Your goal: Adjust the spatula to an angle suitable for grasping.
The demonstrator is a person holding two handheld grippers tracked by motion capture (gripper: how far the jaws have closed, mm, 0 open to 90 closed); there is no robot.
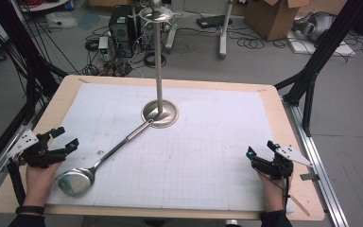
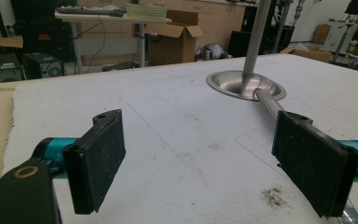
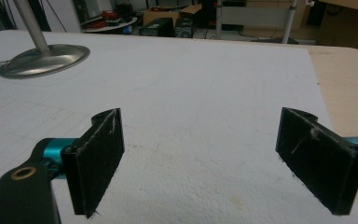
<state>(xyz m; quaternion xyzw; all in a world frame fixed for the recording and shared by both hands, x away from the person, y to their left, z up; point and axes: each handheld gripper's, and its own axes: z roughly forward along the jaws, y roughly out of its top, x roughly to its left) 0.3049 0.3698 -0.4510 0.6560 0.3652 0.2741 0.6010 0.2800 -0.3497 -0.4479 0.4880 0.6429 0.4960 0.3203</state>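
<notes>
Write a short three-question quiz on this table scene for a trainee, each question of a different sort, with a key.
1. True or false: the ladle hangs from the metal stand.
2. Which claw is nearer the ladle's bowl? A) left claw B) right claw C) both equally near
3. Fill in: the tip of the ladle's handle rests against the stand's round ____.

Key
1. False: it lies flat on the white mat.
2. A: in the high view the bowl lies just beside the left claw, while the right claw is at the far side of the mat.
3. Base: the left gripper view shows the handle meeting the dished base.

Both claws stand open and hold nothing.
</notes>
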